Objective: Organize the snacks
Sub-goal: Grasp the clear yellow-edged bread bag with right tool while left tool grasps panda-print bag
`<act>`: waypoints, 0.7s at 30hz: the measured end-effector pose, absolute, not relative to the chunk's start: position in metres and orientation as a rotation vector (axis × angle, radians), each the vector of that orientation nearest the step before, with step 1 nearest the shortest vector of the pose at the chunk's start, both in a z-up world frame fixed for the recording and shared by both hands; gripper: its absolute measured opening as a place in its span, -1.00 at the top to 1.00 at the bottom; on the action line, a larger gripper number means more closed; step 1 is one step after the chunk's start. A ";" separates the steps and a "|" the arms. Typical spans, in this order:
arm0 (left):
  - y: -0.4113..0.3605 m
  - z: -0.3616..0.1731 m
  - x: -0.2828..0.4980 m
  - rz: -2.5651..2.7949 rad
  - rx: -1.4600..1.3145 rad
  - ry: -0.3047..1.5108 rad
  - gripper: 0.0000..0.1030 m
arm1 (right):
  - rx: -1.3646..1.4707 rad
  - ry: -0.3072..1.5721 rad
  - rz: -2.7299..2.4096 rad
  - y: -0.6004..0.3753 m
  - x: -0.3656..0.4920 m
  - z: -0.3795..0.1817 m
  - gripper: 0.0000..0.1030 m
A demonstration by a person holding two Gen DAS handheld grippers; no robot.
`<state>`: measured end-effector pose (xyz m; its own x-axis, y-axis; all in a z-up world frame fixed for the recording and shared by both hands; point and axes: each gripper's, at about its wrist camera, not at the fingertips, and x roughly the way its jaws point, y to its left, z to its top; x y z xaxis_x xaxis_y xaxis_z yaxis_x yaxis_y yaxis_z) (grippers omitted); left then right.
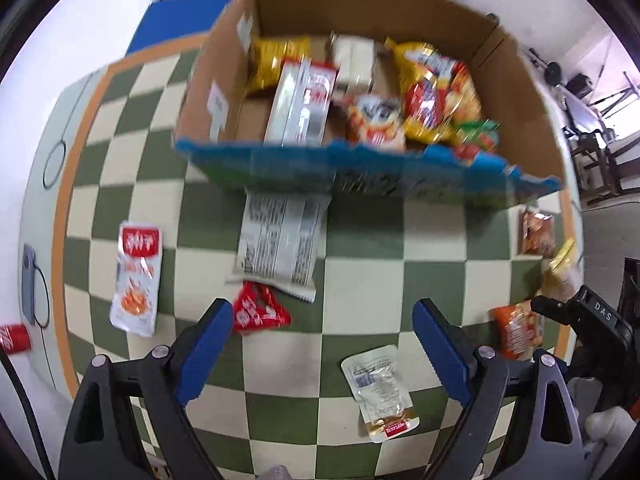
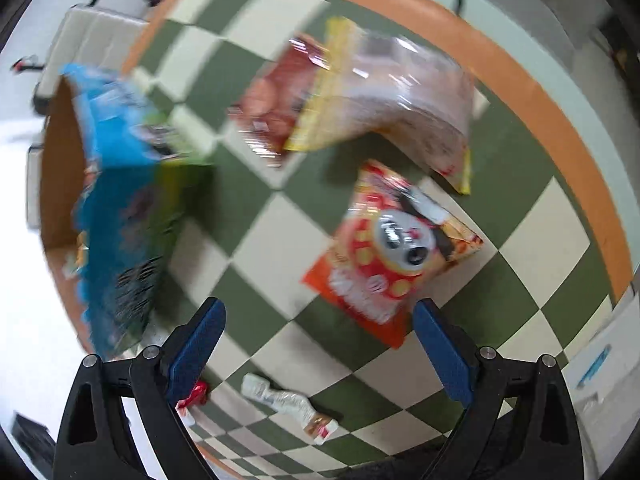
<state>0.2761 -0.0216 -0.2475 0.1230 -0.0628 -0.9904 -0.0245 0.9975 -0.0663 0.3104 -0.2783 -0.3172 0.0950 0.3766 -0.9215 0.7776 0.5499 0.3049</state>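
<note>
cardboard box (image 1: 516,92) sits mid-counter (image 1: 360,292), already part filled, so loose snacks travel little. my left tool (image 1: 322,344) hangs wide and empty above the red triangle packet (image 1: 260,312); my right tool (image 2: 320,344), equally wide, faces the panda packet (image 2: 384,256).

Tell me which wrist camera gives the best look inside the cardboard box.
The left wrist view: it looks down into the cardboard box, showing the snack packets inside. The right wrist view catches only the box's blurred blue front and a strip of inner wall at its left edge.
</note>
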 end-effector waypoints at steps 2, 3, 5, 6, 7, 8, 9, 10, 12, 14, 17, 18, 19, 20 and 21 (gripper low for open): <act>-0.023 -0.256 0.272 -0.020 -0.076 1.467 -0.78 | 1.005 1.544 -0.418 -0.280 0.310 -0.332 -0.88; -0.024 -0.260 0.271 -0.019 -0.067 1.473 -0.78 | 0.979 1.560 -0.444 -0.281 0.310 -0.337 -0.88; -0.028 -0.264 0.269 -0.018 -0.048 1.482 -0.78 | 0.974 1.568 -0.460 -0.284 0.310 -0.348 -0.82; -0.030 -0.265 0.268 -0.021 -0.042 1.485 -0.78 | 0.970 1.573 -0.477 -0.287 0.309 -0.355 -0.76; -0.033 -0.266 0.268 -0.022 -0.032 1.488 -0.78 | 0.973 1.578 -0.485 -0.289 0.307 -0.360 -0.58; -0.034 -0.268 0.268 -0.021 -0.024 1.490 -0.78 | 0.981 1.578 -0.483 -0.290 0.306 -0.364 -0.47; -0.037 -0.270 0.268 -0.022 -0.013 1.493 -0.78 | 0.980 1.564 -0.482 -0.290 0.305 -0.363 -0.43; -0.040 -0.271 0.268 -0.025 -0.001 1.494 -0.78 | 0.964 1.557 -0.472 -0.291 0.305 -0.362 -0.35; -0.047 -0.274 0.269 -0.033 0.021 1.498 -0.78 | 0.898 1.572 -0.401 -0.279 0.310 -0.359 -0.30; -0.054 -0.276 0.268 -0.047 0.035 1.504 -0.78 | 0.842 1.616 -0.278 -0.257 0.316 -0.359 -0.28; -0.068 -0.283 0.267 -0.085 0.053 1.535 -0.78 | 0.682 1.701 -0.074 -0.216 0.327 -0.359 -0.29; -0.072 -0.284 0.267 -0.094 0.054 1.542 -0.78 | 0.637 1.708 -0.025 -0.205 0.329 -0.358 -0.31; -0.076 -0.285 0.267 -0.110 0.051 1.550 -0.78 | 0.608 1.715 0.016 -0.198 0.331 -0.357 -0.50; -0.084 -0.285 0.266 -0.135 0.045 1.560 -0.78 | 0.597 1.715 0.036 -0.197 0.331 -0.355 -0.83; -0.090 -0.286 0.266 -0.155 0.038 1.566 -0.77 | 0.607 1.700 0.058 -0.198 0.331 -0.352 -0.86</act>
